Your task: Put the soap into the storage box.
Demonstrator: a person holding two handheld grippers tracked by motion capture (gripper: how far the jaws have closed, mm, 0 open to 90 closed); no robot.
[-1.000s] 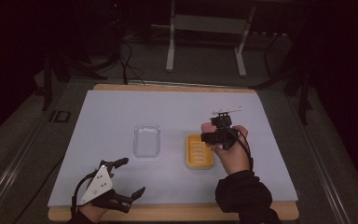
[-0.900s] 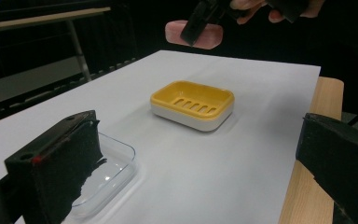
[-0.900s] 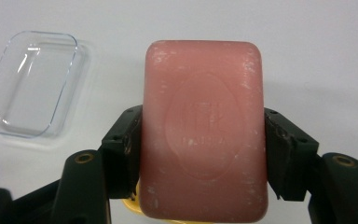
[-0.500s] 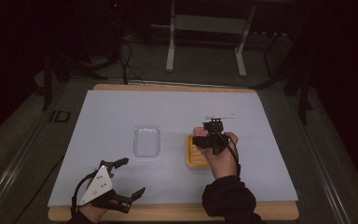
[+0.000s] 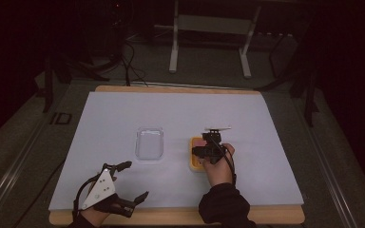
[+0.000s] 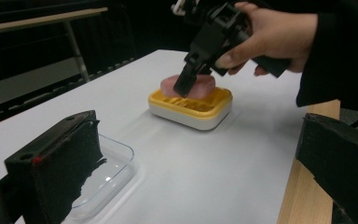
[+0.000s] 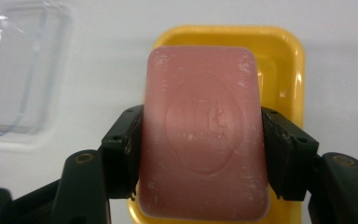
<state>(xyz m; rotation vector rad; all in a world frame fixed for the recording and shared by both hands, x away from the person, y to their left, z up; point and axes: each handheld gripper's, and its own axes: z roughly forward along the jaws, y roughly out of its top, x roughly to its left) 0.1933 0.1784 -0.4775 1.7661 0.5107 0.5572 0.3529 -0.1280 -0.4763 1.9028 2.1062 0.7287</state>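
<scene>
The right hand-held gripper has its 2 jaws closed against the long sides of the pink soap bar, which sits over the yellow soap dish near the middle of the bench. The grasp looks made; whether the bar is already lifted clear of the dish or resting in it cannot be told. What is left is likely carrying it off, perhaps toward the clear plastic lid lying just to the left of the dish.

The left hand-held gripper rests at the bench's near edge, jaws spread wide and holding nothing.

The right gripper view gives the jaw contact on the soap and its stamped face. The left gripper view gives the side-on look: the bar standing above the dish's rim. The high view gives the layout, lid and dish apart.
</scene>
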